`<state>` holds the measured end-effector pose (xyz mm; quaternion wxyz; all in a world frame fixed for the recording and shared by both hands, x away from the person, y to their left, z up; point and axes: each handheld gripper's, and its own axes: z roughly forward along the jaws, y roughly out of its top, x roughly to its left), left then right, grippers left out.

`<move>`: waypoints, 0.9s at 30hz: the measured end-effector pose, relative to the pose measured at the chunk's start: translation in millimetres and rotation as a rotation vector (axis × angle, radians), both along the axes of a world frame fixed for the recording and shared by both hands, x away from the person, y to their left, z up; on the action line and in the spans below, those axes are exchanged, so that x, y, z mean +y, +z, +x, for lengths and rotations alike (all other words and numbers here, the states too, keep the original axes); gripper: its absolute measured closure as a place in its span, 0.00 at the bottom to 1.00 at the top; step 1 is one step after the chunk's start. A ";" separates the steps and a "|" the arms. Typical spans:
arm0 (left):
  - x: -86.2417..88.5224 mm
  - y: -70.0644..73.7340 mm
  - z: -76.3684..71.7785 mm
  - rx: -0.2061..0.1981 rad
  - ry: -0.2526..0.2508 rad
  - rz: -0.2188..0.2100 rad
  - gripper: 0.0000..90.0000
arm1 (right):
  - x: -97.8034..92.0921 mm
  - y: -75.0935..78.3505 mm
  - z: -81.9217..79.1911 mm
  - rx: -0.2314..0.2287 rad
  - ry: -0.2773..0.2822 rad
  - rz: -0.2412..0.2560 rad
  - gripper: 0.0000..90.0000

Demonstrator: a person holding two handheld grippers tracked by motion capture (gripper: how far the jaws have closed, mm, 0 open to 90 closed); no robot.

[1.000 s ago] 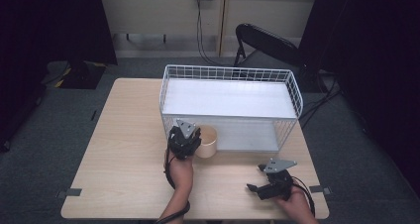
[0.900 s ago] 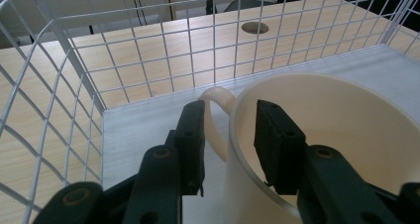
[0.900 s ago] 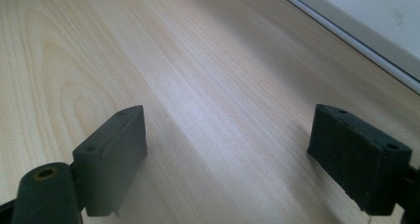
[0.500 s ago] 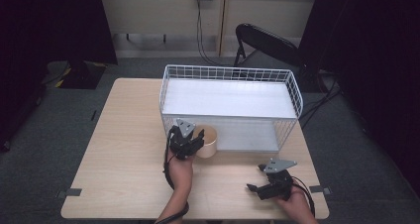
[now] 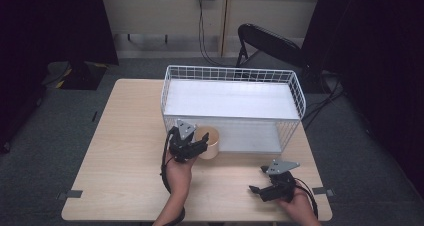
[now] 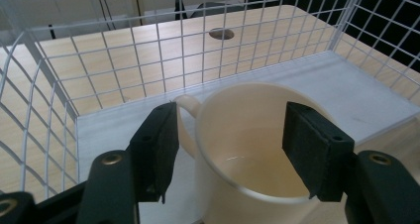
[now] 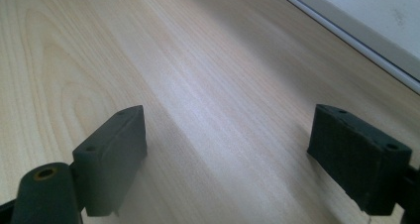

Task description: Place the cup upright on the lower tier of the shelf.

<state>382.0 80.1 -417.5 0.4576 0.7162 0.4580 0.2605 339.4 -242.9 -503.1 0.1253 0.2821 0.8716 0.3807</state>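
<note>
High view: a light wooden table [image 5: 125, 151] is seen from above, with a white wire basket [image 5: 232, 108] set on its far half. A cream mug [image 5: 209, 142] is placed on the table against the near side of the basket, toward that side's left end. The left gripper [image 5: 200, 145] is held at the mug by the person's left hand [image 5: 178, 173], with the forearm entering from the near edge. The right gripper [image 5: 256, 190] is held low over the near right part of the table, well apart from the mug, and is pointed leftward.

From the left gripper view, the mug [image 6: 247, 154] is seen between the two black jaws, which are spread wide to either side of its rim; whether the pads are touching the mug's wall cannot be told. The mug's handle [image 6: 185, 105] is turned toward the left jaw. The mug is empty, and the basket's white floor [image 6: 356, 90] and wire wall [image 6: 148, 60] are seen just beyond it.

From the right gripper view, the jaws are seen spread far apart over bare table wood [image 7: 198, 85], with nothing between them. The basket's white base edge [image 7: 366, 30] is seen at the upper right.
</note>
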 end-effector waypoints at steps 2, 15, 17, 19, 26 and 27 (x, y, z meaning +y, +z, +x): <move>0.8 2.6 -2.1 -0.005 -0.011 0.007 0.40 | 0.0 0.0 0.0 0.000 0.000 0.000 0.16; 7.5 2.7 -12.0 0.008 -0.046 0.007 0.25 | 0.0 0.0 0.0 0.000 0.000 0.000 0.16; 8.9 0.2 -15.2 0.011 -0.050 -0.004 0.24 | 0.0 0.0 0.0 0.000 0.000 0.000 0.16; 10.0 -2.3 -18.4 0.011 -0.047 -0.004 0.23 | 0.0 0.0 0.0 0.000 0.000 0.000 0.16; 11.5 -9.1 -25.4 0.028 -0.059 -0.037 0.21 | 0.0 0.0 0.0 0.000 0.000 0.000 0.16; 11.1 -10.1 -27.2 0.022 -0.060 -0.046 0.21 | 0.0 0.0 0.0 0.000 0.000 0.000 0.16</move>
